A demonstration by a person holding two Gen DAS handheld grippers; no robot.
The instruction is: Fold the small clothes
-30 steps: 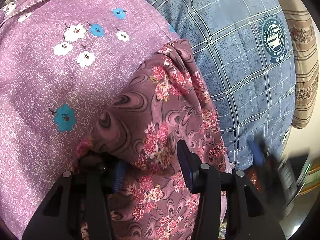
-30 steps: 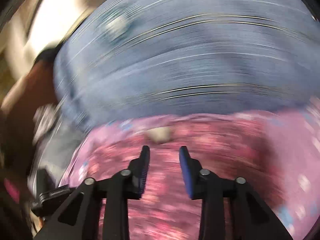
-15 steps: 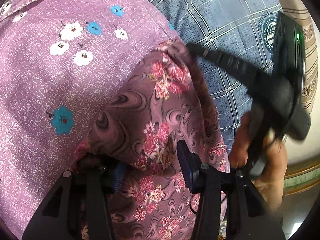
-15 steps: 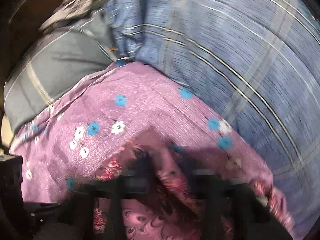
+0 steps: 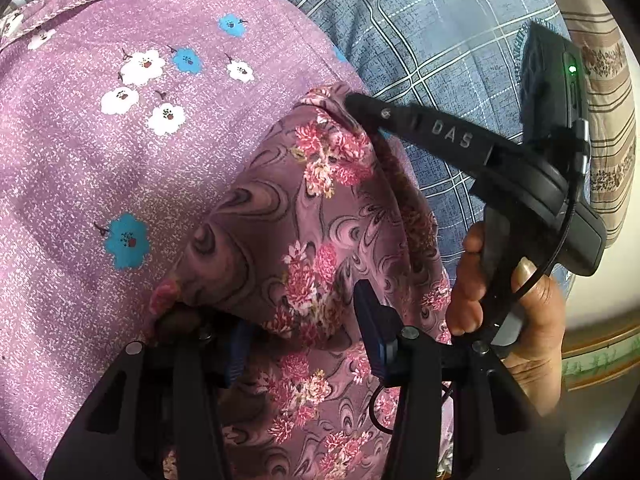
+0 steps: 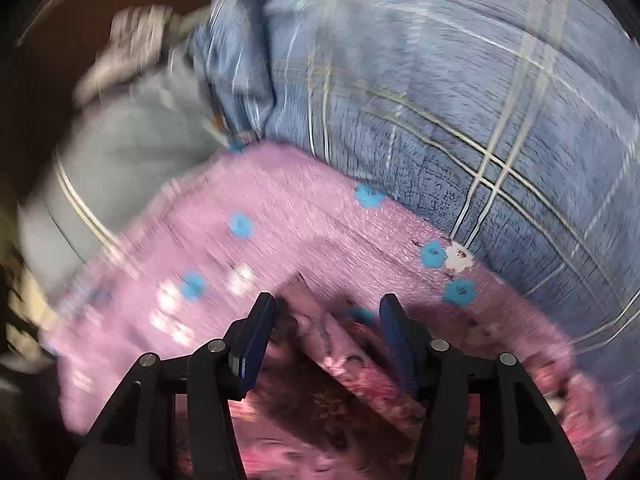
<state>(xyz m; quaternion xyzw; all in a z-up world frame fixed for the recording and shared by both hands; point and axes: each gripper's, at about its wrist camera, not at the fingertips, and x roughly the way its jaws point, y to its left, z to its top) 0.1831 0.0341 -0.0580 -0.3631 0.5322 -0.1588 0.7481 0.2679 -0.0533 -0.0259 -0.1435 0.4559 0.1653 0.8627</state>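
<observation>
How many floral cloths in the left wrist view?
2. Lilac cloth with white and blue flowers, spread at left; mauve swirl-print cloth lying on it, reaching down over the left gripper. Others may be hidden underneath.

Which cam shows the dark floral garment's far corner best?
Left wrist. The dark floral garment is sharp there, its far corner at the tip of the right gripper, with the lilac flowered cloth beneath. Right wrist shows that corner motion-blurred between its open fingers, pattern barely readable.
</observation>
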